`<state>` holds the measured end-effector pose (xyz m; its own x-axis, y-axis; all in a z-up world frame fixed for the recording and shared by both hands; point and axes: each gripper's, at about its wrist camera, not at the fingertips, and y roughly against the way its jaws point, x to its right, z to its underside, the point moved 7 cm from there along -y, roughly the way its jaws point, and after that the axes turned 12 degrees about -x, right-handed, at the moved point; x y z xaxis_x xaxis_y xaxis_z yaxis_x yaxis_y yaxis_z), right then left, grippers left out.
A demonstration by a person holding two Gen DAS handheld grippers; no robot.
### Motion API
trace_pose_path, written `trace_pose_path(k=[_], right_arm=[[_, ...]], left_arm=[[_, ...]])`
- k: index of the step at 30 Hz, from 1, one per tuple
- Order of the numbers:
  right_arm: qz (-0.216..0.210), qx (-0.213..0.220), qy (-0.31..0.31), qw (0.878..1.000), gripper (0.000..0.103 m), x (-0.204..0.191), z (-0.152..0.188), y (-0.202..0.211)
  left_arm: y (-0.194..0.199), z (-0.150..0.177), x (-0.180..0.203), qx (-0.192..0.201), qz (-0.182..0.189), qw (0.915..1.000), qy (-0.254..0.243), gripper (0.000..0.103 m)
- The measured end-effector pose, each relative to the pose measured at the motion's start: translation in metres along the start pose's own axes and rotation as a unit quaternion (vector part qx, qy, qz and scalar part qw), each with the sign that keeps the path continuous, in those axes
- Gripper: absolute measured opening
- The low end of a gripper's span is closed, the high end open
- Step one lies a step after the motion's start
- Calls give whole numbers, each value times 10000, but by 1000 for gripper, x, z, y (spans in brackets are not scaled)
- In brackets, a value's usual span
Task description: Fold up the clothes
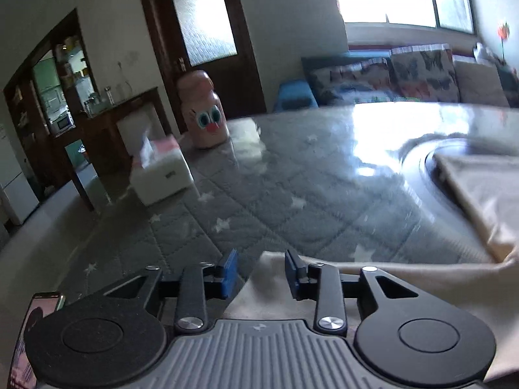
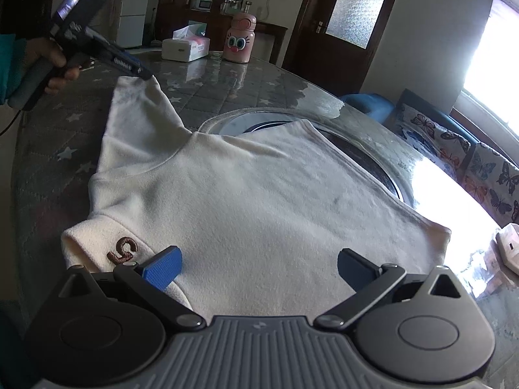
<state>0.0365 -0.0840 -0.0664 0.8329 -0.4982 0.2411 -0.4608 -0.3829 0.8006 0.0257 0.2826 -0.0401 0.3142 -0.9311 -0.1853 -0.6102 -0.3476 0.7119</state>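
A cream sweater [image 2: 259,201] lies flat on the grey star-patterned table cover [image 2: 48,149], with a brown embroidered mark [image 2: 125,249] on its near collar. My right gripper [image 2: 259,267] is open just above the sweater's near edge. My left gripper [image 1: 261,274] has its jaws part open around the tip of a sleeve [image 1: 269,278]. In the right wrist view the left gripper [image 2: 142,73] sits at the far sleeve end [image 2: 136,97], which is stretched out toward the far left.
A pink cartoon-face bottle [image 2: 240,39] and a white tissue box [image 2: 185,48] stand at the table's far edge. A round glass turntable [image 2: 259,123] lies partly under the sweater. A butterfly-print sofa [image 2: 470,162] is to the right. A small white device [image 2: 509,246] sits at the right edge.
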Motion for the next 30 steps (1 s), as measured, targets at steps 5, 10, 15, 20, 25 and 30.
trace_pose_path(k=[5, 10, 15, 20, 25, 30], right_arm=[[-10, 25, -49, 10000, 103, 0, 1, 0], [22, 44, -39, 10000, 103, 0, 1, 1], [14, 60, -8, 10000, 103, 0, 1, 1], [7, 89, -27, 10000, 103, 1, 1, 1], [9, 186, -217, 9996, 103, 4, 1, 6], [-11, 191, 47, 9998, 103, -7, 4, 9]], left_arm=[[34, 5, 31, 50, 946, 9954, 169, 36], [44, 25, 85, -207, 1709, 9850, -107, 36], [43, 47, 116, -353, 1695, 9834, -552, 37], [46, 55, 117, -295, 1425, 9869, -695, 46], [51, 64, 107, -168, 1018, 9909, -860, 51], [55, 66, 103, -129, 770, 9920, -991, 53]])
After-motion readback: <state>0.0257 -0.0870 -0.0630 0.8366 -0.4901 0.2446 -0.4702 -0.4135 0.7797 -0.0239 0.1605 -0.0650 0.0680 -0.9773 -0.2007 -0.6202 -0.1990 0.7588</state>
